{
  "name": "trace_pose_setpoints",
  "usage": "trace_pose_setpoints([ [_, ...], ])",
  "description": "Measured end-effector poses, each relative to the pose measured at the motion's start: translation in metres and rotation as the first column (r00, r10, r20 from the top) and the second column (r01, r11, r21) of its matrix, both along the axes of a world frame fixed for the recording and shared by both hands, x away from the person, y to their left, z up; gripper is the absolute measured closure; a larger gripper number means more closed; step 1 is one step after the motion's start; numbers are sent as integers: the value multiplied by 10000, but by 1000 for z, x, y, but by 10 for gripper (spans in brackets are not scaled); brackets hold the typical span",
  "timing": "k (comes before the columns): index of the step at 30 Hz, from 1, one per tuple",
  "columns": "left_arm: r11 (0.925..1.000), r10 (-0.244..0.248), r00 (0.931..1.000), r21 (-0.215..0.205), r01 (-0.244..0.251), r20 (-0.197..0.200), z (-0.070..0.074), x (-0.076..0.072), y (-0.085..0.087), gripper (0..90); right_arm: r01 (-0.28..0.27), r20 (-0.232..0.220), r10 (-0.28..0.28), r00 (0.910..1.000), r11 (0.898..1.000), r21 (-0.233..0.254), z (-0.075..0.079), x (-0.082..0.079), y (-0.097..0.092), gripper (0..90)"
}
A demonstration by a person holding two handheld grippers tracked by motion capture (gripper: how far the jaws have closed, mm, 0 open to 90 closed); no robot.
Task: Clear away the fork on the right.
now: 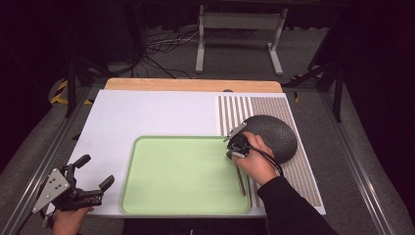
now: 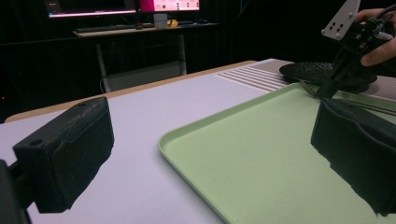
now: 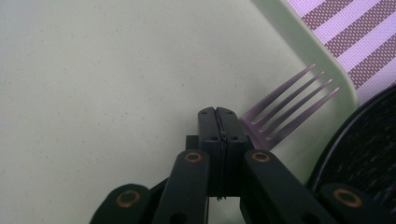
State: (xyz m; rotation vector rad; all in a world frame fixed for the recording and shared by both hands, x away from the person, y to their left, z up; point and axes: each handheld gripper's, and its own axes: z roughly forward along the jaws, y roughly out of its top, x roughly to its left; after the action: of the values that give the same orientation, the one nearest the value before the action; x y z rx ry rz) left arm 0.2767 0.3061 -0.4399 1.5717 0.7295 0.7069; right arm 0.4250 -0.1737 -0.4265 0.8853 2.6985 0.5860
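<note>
The fork (image 3: 290,100) lies inside the green tray (image 1: 147,196), close along its right wall, with the tines pointing away from the person toward the far right corner and the handle (image 1: 241,183) running back toward the person. So its long axis goes near-to-far, almost parallel to that wall. The right gripper (image 1: 237,147) is directly over the neck of the fork; in the right gripper view its jaws are pressed together and the tines come out just beside their tip, but I cannot tell if the fork is pinched between them or only lies under them. Just past the tray wall sits a dark round plate (image 1: 274,134) on a striped placemat (image 1: 235,110). The left gripper (image 1: 90,174) hovers spread wide near the left corner of the white table (image 1: 147,112), well apart from the fork, so the right hand (image 1: 254,164) is clearly the nearer one
</note>
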Motion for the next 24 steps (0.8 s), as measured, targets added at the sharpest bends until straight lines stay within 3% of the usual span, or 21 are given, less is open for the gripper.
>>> trace_pose_setpoints([
  [15, 10000, 10, 10000, -31, -10, -16, 0, 0, -1, 0, 307, -38, -307, 9995, 9995, 33, 1, -2, -7, 900],
  [21, 10000, 10, 10000, -32, -10, -22, 0, 1, 0, 0, 465, 608, -524, 9968, 9944, 952, 9, -6, -9, 809],
  [24, 10000, -5, 10000, -57, 4, -34, 0, 1, 0, 0, 388, 912, -536, 9944, 9868, 1572, 17, -10, -11, 689],
])
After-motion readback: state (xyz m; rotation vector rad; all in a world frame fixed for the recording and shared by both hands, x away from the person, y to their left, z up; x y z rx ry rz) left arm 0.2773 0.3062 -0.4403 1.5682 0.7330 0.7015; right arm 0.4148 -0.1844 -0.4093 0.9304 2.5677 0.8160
